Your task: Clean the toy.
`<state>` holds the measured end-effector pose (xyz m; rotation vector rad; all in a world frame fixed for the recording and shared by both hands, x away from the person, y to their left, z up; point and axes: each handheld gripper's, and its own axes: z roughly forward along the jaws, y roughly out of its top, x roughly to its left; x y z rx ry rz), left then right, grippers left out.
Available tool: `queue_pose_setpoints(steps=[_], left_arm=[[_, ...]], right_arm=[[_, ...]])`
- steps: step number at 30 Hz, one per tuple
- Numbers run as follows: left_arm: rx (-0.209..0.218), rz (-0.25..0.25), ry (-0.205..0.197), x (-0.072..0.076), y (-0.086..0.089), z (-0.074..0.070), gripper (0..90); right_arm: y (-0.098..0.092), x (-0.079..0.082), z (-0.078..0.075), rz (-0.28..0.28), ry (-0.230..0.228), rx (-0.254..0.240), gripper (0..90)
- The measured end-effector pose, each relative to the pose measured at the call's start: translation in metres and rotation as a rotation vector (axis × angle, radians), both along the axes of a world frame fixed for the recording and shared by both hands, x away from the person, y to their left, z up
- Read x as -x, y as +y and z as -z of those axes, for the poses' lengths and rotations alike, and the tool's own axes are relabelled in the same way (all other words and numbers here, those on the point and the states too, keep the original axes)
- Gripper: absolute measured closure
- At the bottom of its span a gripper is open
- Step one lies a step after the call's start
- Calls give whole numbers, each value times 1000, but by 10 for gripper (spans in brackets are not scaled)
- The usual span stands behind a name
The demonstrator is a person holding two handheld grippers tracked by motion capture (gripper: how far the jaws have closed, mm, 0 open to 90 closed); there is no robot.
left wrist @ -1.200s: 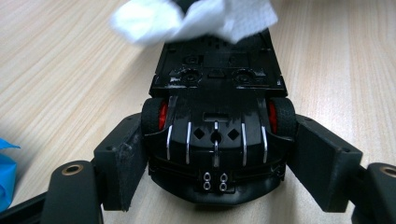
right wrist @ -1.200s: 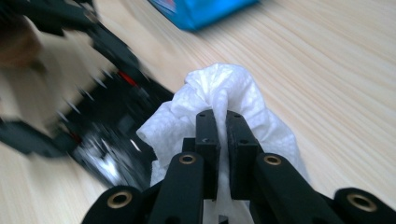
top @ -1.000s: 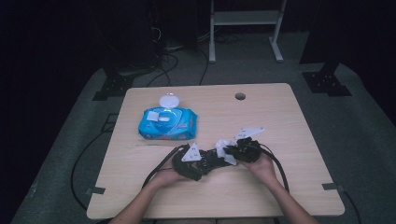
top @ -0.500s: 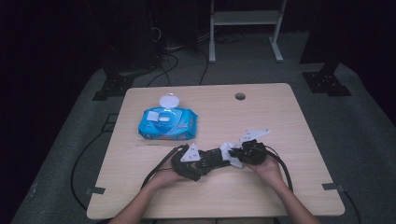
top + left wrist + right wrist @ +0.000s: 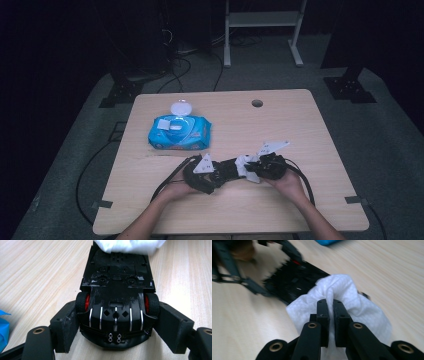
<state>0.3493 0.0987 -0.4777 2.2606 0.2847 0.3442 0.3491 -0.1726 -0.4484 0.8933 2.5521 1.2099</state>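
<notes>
Tongs on the left (image 5: 115, 322) clamp a glossy black toy car with red wheel hubs (image 5: 116, 292) by its flanks, one jaw pressed to each side near the wheels, the car's underside with its screws and silver ribs turned up to the left gripper view. Right tongs (image 5: 331, 315) sit nearly closed, pinching a crumpled white wet wipe (image 5: 342, 302) between the jaws. Wipe lies against the far end of the car; in the left gripper view its white edge covers that end. In the high view both sit at the near middle of the pale wooden tabletop (image 5: 300, 130), held between the person's two hands. Blue wipe pack with its round white lid flipped open (image 5: 180, 131) rests farther back and to the left, well apart from the car.
</notes>
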Motion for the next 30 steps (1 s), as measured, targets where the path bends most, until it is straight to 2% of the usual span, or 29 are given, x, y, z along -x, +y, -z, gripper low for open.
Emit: queue_pose_setpoints(steps=[2, 5, 8, 11, 16, 19, 20, 21, 22, 25, 27, 30], left_arm=[[1, 0, -1, 0, 0, 0, 243], [12, -2, -2, 1, 0, -1, 243], [19, 0, -7, 1, 0, -3, 242], [10, 1, -5, 0, 0, -2, 242], [-6, 3, -7, 0, 0, -1, 242], [5, -6, -4, -1, 1, -1, 242], [11, -8, -5, -1, 3, -2, 242], [11, -8, -5, -1, 3, -2, 242], [5, -6, -7, -2, 3, -2, 242], [7, -7, -7, -1, 3, -2, 242], [3, -9, -9, -1, 3, -3, 243], [4, -6, -10, -1, 3, -3, 242]], right_arm=[[4, 2, 0, -21, -2, 3, 845], [1, 0, 0, -21, 0, 7, 845], [-14, -2, 3, 25, 11, 31, 845], [-18, 2, 4, 28, 6, 22, 845], [-8, 7, 1, -6, 7, -10, 845], [-9, 4, 1, -4, 7, 7, 845], [-16, 0, 3, 30, 10, 13, 845], [-16, 0, 3, 30, 10, 13, 845], [-27, -4, 5, 75, 48, -18, 846], [-33, -6, 7, 86, 69, -40, 846], [-28, -3, 6, 69, 72, -42, 846], [-9, 5, 3, -4, 54, -39, 846]])
